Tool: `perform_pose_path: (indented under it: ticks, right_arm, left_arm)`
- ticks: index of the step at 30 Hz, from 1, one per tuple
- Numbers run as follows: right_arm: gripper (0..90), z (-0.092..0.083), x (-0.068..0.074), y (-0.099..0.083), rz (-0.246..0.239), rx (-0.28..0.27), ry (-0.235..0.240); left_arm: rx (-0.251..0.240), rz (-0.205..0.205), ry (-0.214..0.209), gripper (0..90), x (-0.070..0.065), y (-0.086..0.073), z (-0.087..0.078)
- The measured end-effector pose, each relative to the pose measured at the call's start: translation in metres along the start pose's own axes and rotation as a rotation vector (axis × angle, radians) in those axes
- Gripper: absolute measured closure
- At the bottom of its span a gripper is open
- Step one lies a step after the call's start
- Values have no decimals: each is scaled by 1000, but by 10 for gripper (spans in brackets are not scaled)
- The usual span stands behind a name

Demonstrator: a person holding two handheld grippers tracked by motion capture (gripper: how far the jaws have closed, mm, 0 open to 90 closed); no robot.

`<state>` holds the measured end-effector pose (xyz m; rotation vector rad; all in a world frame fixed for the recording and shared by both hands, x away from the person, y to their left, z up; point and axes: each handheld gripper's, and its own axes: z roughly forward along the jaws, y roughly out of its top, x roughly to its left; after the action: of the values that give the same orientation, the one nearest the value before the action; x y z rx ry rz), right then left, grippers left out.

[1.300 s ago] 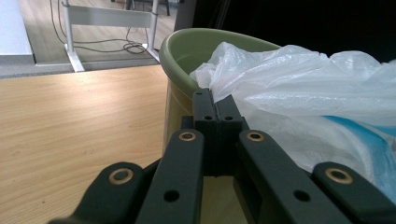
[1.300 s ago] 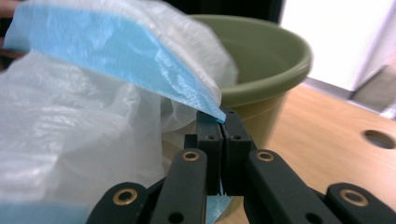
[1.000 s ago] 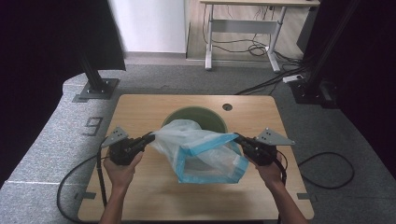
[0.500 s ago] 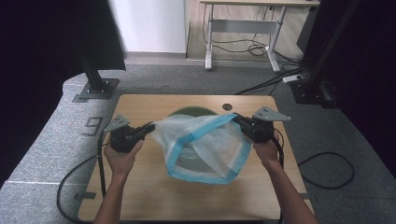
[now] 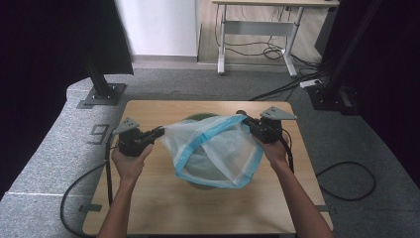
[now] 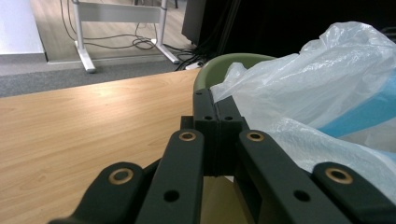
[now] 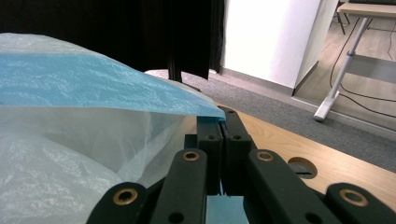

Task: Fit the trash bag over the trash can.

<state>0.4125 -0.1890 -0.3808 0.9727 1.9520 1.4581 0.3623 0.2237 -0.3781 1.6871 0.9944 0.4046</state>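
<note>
Digit "9" [image 5: 99, 133] marked on grey floor mat [image 5: 59, 163], left of table, no other legible txt

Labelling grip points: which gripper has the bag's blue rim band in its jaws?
The right gripper: the blue band of the clear plastic bag runs straight into its shut jaws. The left gripper pinches clear film beside the green bin.

One translucent white plastic bag with a blue rim [image 5: 218, 148] is spread over one round green bin [image 5: 198, 118] in the middle of the single light wooden tabletop [image 5: 163, 208]. Two black handheld grippers, left [image 5: 159, 132] and right [image 5: 247, 123], one at each side. One white metal desk frame [image 5: 257, 34] stands far behind.
</note>
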Motion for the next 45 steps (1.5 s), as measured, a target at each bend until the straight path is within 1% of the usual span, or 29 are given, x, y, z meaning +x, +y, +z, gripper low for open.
perform_pose_path:
  ticks: [5,11,12,17,20,26,28,30,33,36,37,39,42,45]
  right_arm:
    - [871,4,-1,0,9,2,0]
    - [870,13,-7,3,33,12,0]
    - [869,15,-7,4,30,13,0]
    - [867,29,-6,3,31,45,2]
    - [867,38,-5,-2,45,65,4]
    - [867,47,-8,-14,80,86,15]
    - [867,50,-10,-22,97,107,17]
    - [867,51,-11,-25,104,110,20]
    - [867,53,-11,-30,111,121,28]
    - [867,57,-10,-35,118,141,41]
    - [868,59,-10,-38,121,161,51]
    - [867,61,-10,-41,129,184,50]
    - [867,66,-10,-44,138,209,61]
    - [867,67,-9,-45,138,217,65]
  left_arm:
    - [14,-6,10,896,5,2,5]
    - [42,-31,27,896,15,3,14]
    - [46,-35,30,896,16,3,16]
    - [68,-50,38,896,21,1,24]
    - [85,-62,41,896,24,-3,28]
    - [103,-61,53,896,26,-12,32]
    - [106,-67,51,896,28,-14,33]
    - [110,-71,50,896,28,-17,34]
    - [128,-60,58,896,28,-19,37]
    - [137,-54,62,896,28,-19,39]
    - [142,-53,62,896,28,-20,40]
    - [155,-56,60,896,28,-21,44]
    - [171,-67,60,896,30,-22,48]
    - [189,-74,54,896,31,-24,52]
